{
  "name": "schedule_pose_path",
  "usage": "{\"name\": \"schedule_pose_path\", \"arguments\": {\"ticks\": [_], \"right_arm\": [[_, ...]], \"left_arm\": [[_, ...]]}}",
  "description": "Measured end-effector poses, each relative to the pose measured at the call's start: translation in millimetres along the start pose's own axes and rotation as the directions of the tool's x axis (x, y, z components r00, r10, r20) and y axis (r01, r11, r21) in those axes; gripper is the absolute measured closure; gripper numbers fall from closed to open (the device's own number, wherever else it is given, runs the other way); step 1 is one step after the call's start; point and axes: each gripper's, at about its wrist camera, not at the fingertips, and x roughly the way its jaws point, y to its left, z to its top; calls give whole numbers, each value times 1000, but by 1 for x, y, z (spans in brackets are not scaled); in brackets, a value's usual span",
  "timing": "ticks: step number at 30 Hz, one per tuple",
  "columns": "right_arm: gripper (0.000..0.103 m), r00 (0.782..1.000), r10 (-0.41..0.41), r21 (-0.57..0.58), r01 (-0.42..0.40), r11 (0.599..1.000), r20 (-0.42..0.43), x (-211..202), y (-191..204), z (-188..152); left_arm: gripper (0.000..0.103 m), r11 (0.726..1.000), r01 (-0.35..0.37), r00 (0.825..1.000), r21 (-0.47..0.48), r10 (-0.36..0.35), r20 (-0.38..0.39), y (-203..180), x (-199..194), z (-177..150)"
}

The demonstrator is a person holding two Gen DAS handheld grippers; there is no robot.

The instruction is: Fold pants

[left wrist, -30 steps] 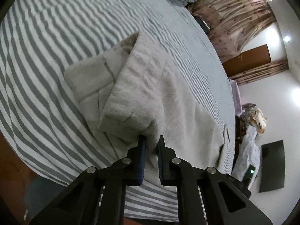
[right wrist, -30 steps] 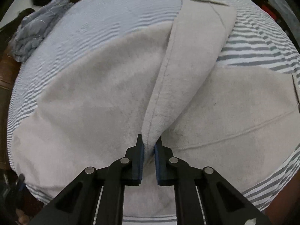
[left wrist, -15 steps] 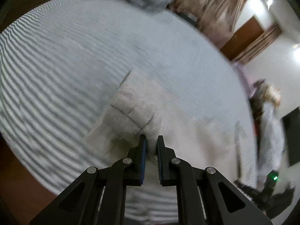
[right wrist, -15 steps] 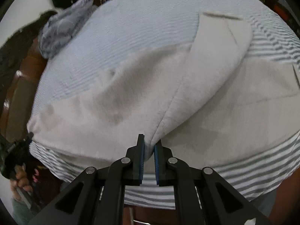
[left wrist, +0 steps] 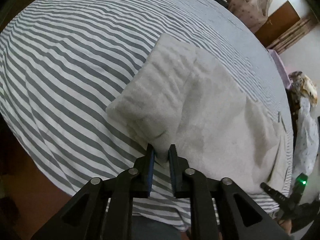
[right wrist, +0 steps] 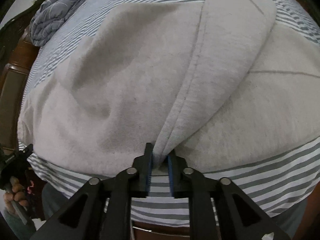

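Light grey fleece pants (left wrist: 210,108) lie on a grey-and-white striped bed (left wrist: 70,60). My left gripper (left wrist: 161,152) is shut on a folded end of the pants near the bed's front edge. A thick folded flap (left wrist: 156,92) rises from its jaws. In the right wrist view the pants (right wrist: 124,92) fill most of the frame. My right gripper (right wrist: 160,155) is shut on a raised fold of a leg (right wrist: 220,66) that runs up and to the right. The other gripper (right wrist: 18,160) shows at the far left.
A crumpled blue-grey blanket (right wrist: 58,10) lies at the bed's far corner. A brown wooden bed frame (right wrist: 12,76) borders the left. A curtain (left wrist: 246,2) and wooden door (left wrist: 278,20) stand beyond the bed. Clothes are piled at the right (left wrist: 306,120).
Both grippers have pulled the held folds back toward the bed's front edge. The left flap now lies folded over on the pants. Both stay shut on fabric.
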Motion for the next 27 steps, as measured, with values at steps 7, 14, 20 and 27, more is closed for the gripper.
{"name": "schedule_pose_path", "arguments": {"ticks": [7, 14, 20, 27], "right_arm": [[60, 997, 64, -10, -64, 998, 46, -43, -19, 9], [60, 990, 20, -29, -16, 999, 141, -100, -49, 39], [60, 986, -18, -32, 24, 999, 166, -128, -68, 78], [60, 982, -128, -61, 137, 989, 137, -118, -69, 144]], "left_arm": [[79, 992, -76, 989, 99, 62, 136, -26, -47, -18], [62, 906, -82, 975, 415, -13, 222, -123, -54, -75], [60, 762, 68, 986, 644, -150, 74, -221, -11, -126], [60, 670, 182, 980, 719, -185, -77, -294, 47, -165]]}}
